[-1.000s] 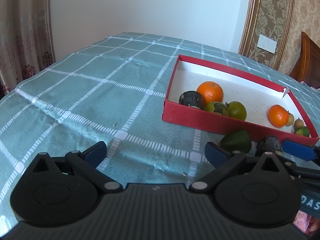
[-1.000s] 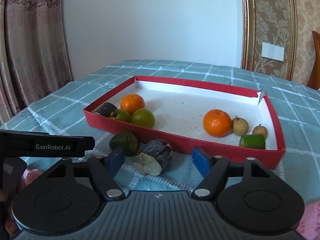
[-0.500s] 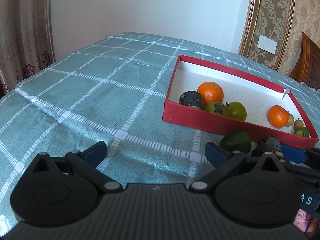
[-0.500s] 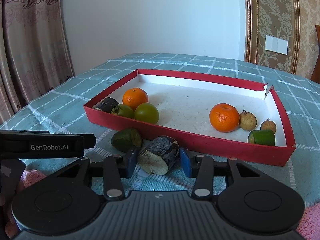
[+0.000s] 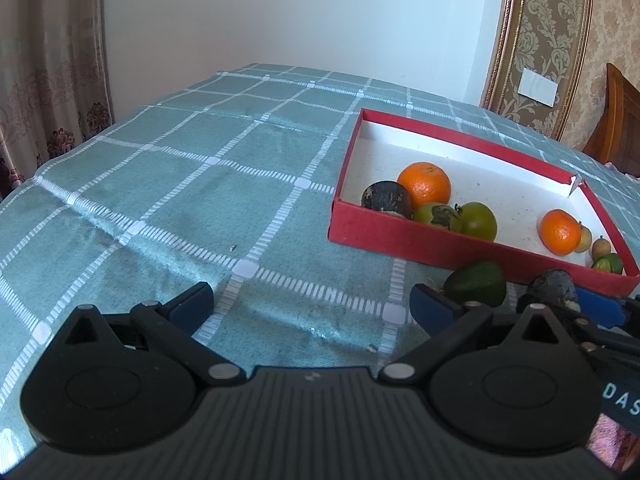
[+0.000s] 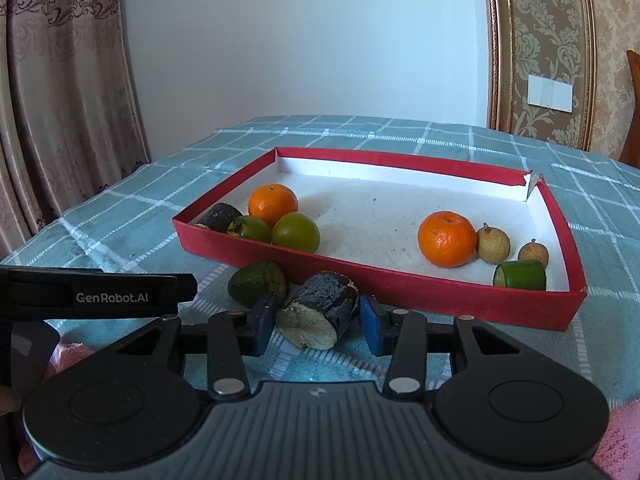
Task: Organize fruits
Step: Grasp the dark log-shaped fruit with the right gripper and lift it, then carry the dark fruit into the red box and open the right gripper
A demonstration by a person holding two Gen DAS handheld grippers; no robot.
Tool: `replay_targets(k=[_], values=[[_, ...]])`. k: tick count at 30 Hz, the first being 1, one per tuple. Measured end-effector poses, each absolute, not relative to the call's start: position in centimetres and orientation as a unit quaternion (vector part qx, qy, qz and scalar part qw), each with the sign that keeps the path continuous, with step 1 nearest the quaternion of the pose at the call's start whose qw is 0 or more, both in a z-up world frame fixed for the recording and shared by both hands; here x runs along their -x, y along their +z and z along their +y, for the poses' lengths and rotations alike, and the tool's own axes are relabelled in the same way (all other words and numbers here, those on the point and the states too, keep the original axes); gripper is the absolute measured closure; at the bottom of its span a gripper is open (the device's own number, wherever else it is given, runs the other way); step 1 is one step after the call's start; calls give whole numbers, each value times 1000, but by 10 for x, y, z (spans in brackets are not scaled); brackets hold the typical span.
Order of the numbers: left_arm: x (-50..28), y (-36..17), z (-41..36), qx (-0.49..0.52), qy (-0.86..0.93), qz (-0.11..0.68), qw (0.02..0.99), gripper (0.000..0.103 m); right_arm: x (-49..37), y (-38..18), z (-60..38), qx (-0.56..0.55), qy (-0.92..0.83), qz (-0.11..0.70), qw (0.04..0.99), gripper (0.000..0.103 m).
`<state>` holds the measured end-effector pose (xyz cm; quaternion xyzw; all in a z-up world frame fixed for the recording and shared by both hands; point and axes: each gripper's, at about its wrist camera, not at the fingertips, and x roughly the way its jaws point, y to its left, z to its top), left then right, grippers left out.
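Note:
A red tray [image 6: 400,282] [image 5: 400,240] on the checked tablecloth holds two oranges [image 6: 446,238], green fruits [image 6: 296,232], a dark piece, small brown fruits and a green chunk. In front of it lie a green fruit [image 6: 256,280] [image 5: 476,284] and a dark-skinned cut piece [image 6: 320,310] [image 5: 552,284]. My right gripper [image 6: 318,318] is shut on the dark cut piece, pads touching both sides. My left gripper [image 5: 312,304] is open and empty over bare cloth, left of the tray.
The teal checked tablecloth [image 5: 180,184] spreads wide to the left of the tray. Curtains [image 6: 60,100] hang at the left, a wall with a light switch [image 6: 550,94] at the right. The left gripper's body [image 6: 92,294] sits beside my right gripper.
My right gripper moved forward around the dark cut piece and closed from wide open onto it. My left gripper stayed still and open.

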<state>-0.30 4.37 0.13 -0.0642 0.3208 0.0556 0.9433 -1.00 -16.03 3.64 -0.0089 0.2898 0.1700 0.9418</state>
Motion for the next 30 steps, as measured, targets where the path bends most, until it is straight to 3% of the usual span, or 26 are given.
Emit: replay_targets(k=[18,30], values=[[3,2,43,64,61,322,943,0,35,56,-216,-1,129,249,960,59],[2,2,42,59,63,325,942,0,-1,80,-240,-1,99,225,969,59]])
